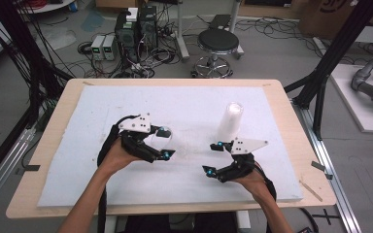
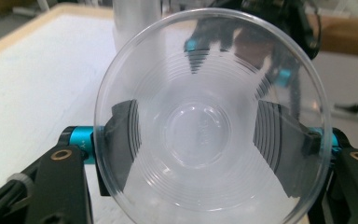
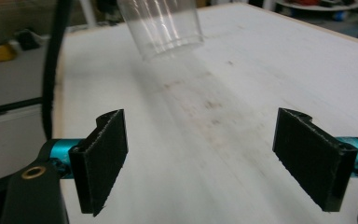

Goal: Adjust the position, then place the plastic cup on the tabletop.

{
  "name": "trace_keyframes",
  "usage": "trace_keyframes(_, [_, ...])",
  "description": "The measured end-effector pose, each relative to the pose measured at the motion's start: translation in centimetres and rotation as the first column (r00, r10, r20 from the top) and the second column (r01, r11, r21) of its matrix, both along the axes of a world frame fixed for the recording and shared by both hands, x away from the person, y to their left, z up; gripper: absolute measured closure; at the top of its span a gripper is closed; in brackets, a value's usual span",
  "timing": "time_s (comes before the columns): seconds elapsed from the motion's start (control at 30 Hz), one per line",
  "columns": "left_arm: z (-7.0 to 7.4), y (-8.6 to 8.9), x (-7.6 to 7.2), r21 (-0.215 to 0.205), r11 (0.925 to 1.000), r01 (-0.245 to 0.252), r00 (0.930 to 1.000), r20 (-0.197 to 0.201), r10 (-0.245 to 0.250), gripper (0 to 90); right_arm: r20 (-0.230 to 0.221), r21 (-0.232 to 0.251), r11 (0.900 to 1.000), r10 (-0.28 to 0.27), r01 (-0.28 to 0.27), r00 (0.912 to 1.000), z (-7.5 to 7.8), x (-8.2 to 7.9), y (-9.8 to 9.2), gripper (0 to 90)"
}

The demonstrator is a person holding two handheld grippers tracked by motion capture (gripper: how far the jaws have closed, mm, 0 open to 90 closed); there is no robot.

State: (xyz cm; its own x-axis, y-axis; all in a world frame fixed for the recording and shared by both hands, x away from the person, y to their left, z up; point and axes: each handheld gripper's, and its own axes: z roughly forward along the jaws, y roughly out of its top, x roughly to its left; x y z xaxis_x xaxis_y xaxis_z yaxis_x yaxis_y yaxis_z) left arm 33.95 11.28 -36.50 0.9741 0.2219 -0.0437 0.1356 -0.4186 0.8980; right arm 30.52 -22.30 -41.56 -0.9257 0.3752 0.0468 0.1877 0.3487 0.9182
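White foam sheet [image 1: 126, 104] on my wooden table [image 1: 48, 145], clear cups over it.

My left tool [image 1: 164, 143] clamps a clear ribbed plastic cup [image 2: 209, 126] by its sides, lying level, mouth toward the camera, empty. My right tool [image 1: 212, 158] stands wide open, holding nothing. Near it stands a tall clear plastic cup stack [image 1: 230, 120], upright, top cut off in the right gripper view.
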Motion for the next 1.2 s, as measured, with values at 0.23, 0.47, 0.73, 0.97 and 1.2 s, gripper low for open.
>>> trace_keyframes(0.23, [0.3,-0.4,1.1,0.17,0.9853,-0.01,0.9999,-0.009,0.012,31.3,0.0,-0.03,0.995,-0.099,0.099,0.9951,-1.2,-0.6,-1.6,17.5])
trace_keyframes(0.47, [0.6,-0.4,2.0,0.306,0.9521,-0.007,0.9994,-0.032,0.017,31.1,0.006,-0.044,0.987,-0.153,0.153,0.9882,-2.0,-0.7,-2.6,17.5])
trace_keyframes(0.73, [0.8,-0.5,2.7,0.402,0.9158,0.009,0.9983,-0.057,0.015,31.1,0.005,-0.053,0.981,-0.188,0.188,0.9822,-2.9,-0.8,-3.2,17.5])
trace_keyframes(0.97, [0.6,-0.7,2.9,0.433,0.9013,0.016,0.9976,-0.068,0.015,31.1,0.004,-0.06,0.978,-0.201,0.201,0.9795,-3.7,-0.9,-3.6,17.5])
trace_keyframes(1.2, [0.6,-0.9,3.0,0.437,0.8994,0.013,0.9978,-0.065,0.017,31.1,0.003,-0.06,0.977,-0.203,0.203,0.9791,-3.7,-0.9,-3.6,17.5])
